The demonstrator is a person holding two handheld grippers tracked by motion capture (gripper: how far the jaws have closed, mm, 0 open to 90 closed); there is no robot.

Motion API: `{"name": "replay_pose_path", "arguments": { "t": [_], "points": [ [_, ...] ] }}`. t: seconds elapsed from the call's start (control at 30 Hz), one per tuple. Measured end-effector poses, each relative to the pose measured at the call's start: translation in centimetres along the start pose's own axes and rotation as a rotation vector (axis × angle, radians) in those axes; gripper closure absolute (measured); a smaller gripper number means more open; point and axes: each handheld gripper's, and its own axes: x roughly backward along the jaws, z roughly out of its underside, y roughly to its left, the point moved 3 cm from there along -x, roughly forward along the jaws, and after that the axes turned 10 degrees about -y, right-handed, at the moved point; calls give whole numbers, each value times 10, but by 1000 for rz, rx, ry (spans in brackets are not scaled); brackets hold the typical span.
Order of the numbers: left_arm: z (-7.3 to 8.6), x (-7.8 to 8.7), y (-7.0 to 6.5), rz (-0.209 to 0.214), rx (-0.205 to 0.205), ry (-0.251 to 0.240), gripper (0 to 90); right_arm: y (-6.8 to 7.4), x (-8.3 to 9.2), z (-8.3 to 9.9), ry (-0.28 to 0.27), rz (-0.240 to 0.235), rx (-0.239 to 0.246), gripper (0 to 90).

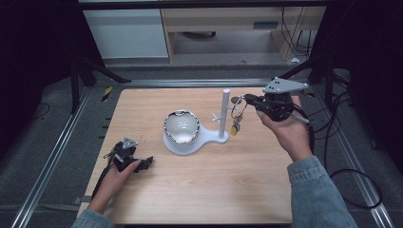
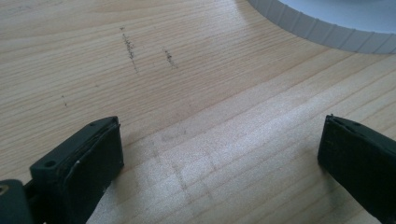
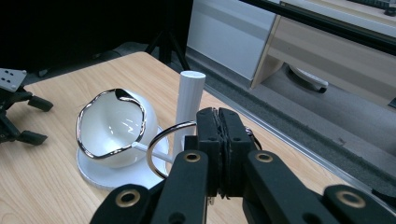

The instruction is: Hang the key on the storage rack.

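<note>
One key ring (image 1: 237, 114) pinched in right claw (image 1: 248, 100); left claw (image 1: 147, 162) spread; one bowl (image 1: 181, 126).

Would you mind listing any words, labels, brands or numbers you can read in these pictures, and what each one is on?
None can be read.
The yellow tag hanging from the key ring clamped in the right gripper: too small to tell whether it bears any print.
The white bowl, white stand and wooden table: no lettering visible.
</note>
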Motion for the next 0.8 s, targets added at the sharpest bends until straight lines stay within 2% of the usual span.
{"name": "replay_pose_path", "arguments": {
  "t": [0.3,0.8],
  "points": [
    [0,0,0,0,0,0,0,0,-8,4,16,-7,-2,889],
    [0,0,0,0,0,0,0,-8,-23,20,50,-23,-43,889]
  ]
}}
